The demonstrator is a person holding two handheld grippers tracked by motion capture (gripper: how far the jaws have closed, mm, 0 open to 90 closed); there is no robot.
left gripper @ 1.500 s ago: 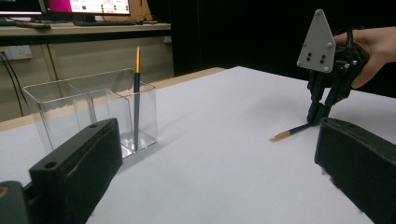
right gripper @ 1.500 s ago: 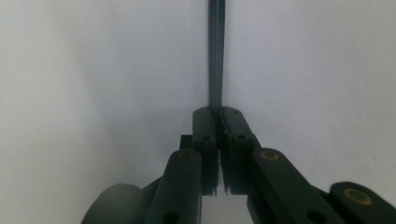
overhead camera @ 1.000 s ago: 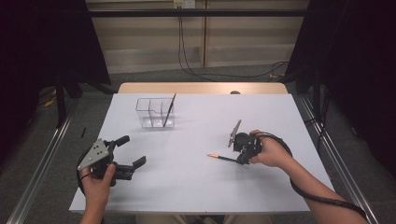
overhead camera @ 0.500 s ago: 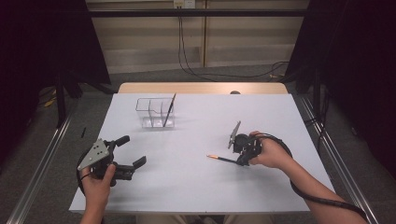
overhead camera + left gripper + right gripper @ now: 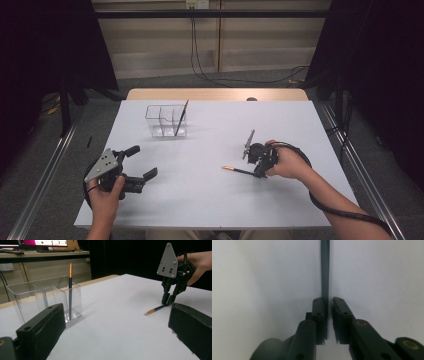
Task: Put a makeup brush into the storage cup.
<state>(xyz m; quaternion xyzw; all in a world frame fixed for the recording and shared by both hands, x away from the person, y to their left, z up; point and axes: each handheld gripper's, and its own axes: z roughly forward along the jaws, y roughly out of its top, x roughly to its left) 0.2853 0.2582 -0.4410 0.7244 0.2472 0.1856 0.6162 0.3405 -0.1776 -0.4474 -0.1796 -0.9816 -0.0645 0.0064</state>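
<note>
A dark pencil with an orange end (image 5: 235, 170) (image 5: 155, 309) (image 5: 325, 270) lies flat on the white table (image 5: 200, 200), right of centre. My right gripper (image 5: 257, 173) (image 5: 168, 300) (image 5: 328, 302) points down at its near end. Its jaws have just eased apart a little: the pencil rests against the left pad, and a thin slit of table shows before the right pad. My left gripper (image 5: 142, 161) (image 5: 115, 335) hovers open and empty at the front left. A second pencil (image 5: 181, 117) (image 5: 70, 295) stands upright in a clear compartment holder (image 5: 161, 120) (image 5: 37, 297).
The clear holder has several compartments and stands at the back left of the table. A cable (image 5: 345, 212) trails from the right gripper along the forearm. Beyond the table's far wooden edge (image 5: 215, 94) are a floor and wall cables.
Both hands stay where they were. The pencil on the table lies in the same spot. No difference shows in the high view.
</note>
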